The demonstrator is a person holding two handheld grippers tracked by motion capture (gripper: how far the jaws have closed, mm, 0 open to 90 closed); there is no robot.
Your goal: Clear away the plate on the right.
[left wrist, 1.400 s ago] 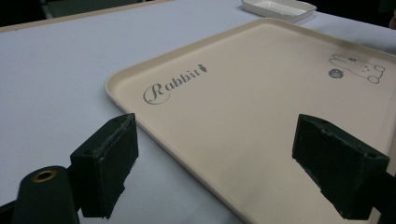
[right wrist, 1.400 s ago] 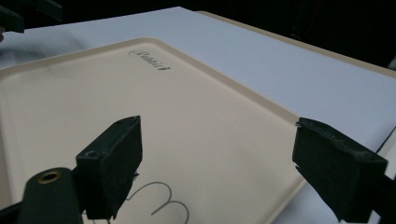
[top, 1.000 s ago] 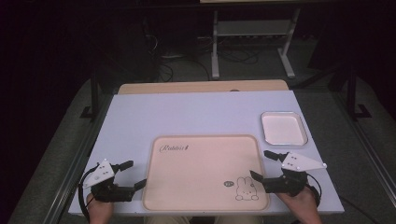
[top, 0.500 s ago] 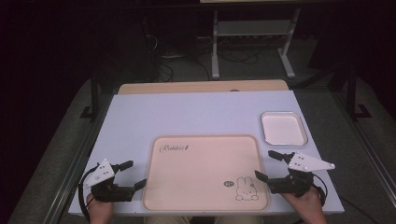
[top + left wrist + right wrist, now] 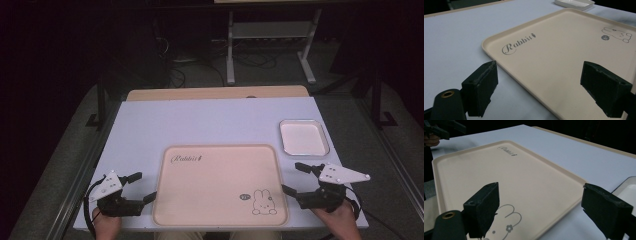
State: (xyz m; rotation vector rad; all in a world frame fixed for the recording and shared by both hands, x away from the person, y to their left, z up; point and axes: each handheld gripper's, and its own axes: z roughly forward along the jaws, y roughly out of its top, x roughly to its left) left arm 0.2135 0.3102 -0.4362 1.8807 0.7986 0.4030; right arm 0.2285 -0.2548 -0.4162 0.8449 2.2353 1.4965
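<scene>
A beige tray (image 5: 220, 165) printed with "Rabbit" and a rabbit drawing lies flat at the front middle of the white table (image 5: 200, 120). My left gripper (image 5: 144, 186) stands open at the tray's left edge, its jaws apart and holding nothing. In the left gripper view the left gripper (image 5: 542, 87) spans the rim of the tray (image 5: 564, 57). My right gripper (image 5: 291, 177) is open beside the tray's right edge. The right gripper view shows the right gripper (image 5: 544, 210) astride the near corner of the tray (image 5: 499, 175), beside the rabbit drawing.
A small white rectangular dish (image 5: 304, 137) sits behind the right gripper, and shows as the dish (image 5: 627, 190) close to the right jaw. A wooden strip (image 5: 215, 93) runs along the table's far edge. Beyond it stand a metal stand (image 5: 270, 35) and cables on the dark floor.
The right gripper has drifted slightly to the right, away from the tray's edge. The left gripper has stayed in place.
</scene>
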